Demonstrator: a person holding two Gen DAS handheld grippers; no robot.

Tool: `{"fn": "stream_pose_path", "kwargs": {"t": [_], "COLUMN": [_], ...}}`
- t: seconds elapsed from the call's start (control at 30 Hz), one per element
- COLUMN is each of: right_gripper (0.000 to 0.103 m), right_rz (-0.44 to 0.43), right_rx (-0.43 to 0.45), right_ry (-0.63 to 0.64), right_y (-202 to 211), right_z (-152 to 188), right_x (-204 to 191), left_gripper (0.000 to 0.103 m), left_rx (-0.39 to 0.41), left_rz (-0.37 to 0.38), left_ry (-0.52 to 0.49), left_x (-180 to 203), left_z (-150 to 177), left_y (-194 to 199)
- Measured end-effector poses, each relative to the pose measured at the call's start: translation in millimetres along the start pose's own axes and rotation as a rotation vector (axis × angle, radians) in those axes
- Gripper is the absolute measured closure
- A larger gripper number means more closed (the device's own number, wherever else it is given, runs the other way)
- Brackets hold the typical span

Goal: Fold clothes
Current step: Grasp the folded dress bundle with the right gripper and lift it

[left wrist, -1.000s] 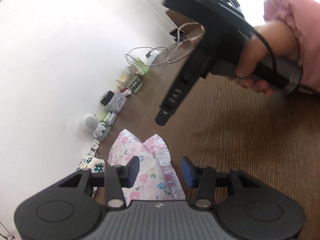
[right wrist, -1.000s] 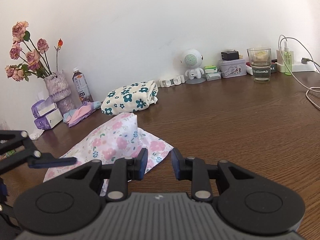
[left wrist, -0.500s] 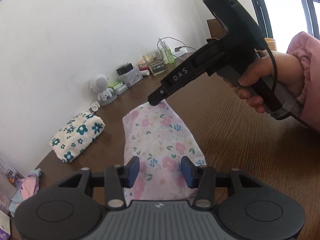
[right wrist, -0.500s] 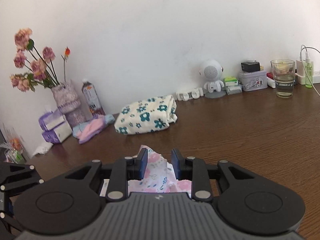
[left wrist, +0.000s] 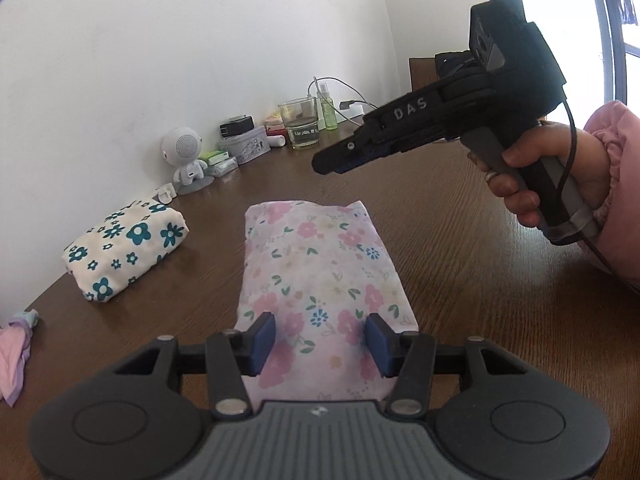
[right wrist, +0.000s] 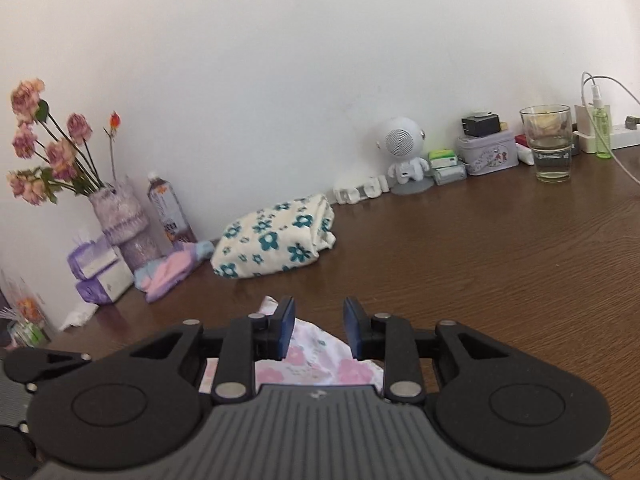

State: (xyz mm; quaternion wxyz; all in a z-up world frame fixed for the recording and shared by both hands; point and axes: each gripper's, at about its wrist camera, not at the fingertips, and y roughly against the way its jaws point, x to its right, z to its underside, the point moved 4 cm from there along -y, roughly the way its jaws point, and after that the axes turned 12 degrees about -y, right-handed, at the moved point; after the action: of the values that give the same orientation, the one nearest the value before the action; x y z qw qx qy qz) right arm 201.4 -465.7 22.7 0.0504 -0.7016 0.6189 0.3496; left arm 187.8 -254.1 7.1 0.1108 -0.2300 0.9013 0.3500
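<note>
The pink floral garment [left wrist: 320, 276] lies folded into a long flat rectangle on the brown wooden desk [left wrist: 460, 280], its far short edge pointing toward the white wall. Taking that garment as the landmark: the left claw [left wrist: 321, 344] sits over its near end, blue pads spread wide to either side of the cloth, gripping nothing. The right claw [left wrist: 334, 162] hangs in the air above and beyond the garment's far edge, apart from the cloth, held by a hand [left wrist: 548, 176] coming out of a pink sleeve [left wrist: 612, 192] off to the garment's right. From the right wrist view the right claw [right wrist: 319, 326] has its pads parted with only the garment's pink print [right wrist: 316, 356] showing below the gap, nothing clamped.

To the garment's left, well apart, rests a folded cream bundle with teal flowers [left wrist: 126, 246]. Further left again, at the desk's edge, lies a pink and lilac rag [left wrist: 16, 348]. Beyond the garment's far end, along the wall, stand a small white robot-shaped speaker [left wrist: 184, 158], a printed tin [left wrist: 244, 148], and a drinking glass [left wrist: 300, 124] with some water in it. Left of the cream bundle, seen from the right wrist, a vase of dried roses [right wrist: 116, 216] and a bottle [right wrist: 168, 208] stand against the wall
</note>
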Motion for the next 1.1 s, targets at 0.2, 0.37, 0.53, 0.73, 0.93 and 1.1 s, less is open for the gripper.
{"fn": "stream_pose_path", "kwargs": {"t": [0.2, 0.37, 0.53, 0.73, 0.93, 1.1], "right_gripper": [0.057, 0.051, 0.055, 0.071, 0.073, 0.073], "right_rz": [-0.004, -0.001, 0.015, 0.037, 0.041, 0.008], "right_rx": [-0.117, -0.091, -0.122, -0.161, -0.164, -0.192], "right_ry": [-0.002, -0.031, 0.029, 0.028, -0.055, -0.116], "right_y": [-31.2, -27.0, -26.2, -22.4, -1.2, 25.3], "right_z": [14.3, 8.1, 13.6, 25.3, 41.9, 67.3], "right_x": [3.2, 9.0, 0.2, -5.5, -8.7, -27.8], "left_gripper": [0.054, 0.051, 0.052, 0.073, 0.071, 0.067], "left_rx": [0.026, 0.074, 0.064, 0.022, -0.012, 0.012], "left_rz": [0.01, 0.009, -0.011, -0.021, -0.051, -0.082], "left_ry": [0.023, 0.056, 0.096, 0.156, 0.232, 0.347], "left_x": [-6.8, -16.0, -26.7, -44.0, -67.1, -98.4], "left_z": [-0.1, -0.1, 8.2, 23.0, 38.4, 50.7], "left_y": [9.4, 31.1, 33.7, 24.3, 18.1, 28.2]}}
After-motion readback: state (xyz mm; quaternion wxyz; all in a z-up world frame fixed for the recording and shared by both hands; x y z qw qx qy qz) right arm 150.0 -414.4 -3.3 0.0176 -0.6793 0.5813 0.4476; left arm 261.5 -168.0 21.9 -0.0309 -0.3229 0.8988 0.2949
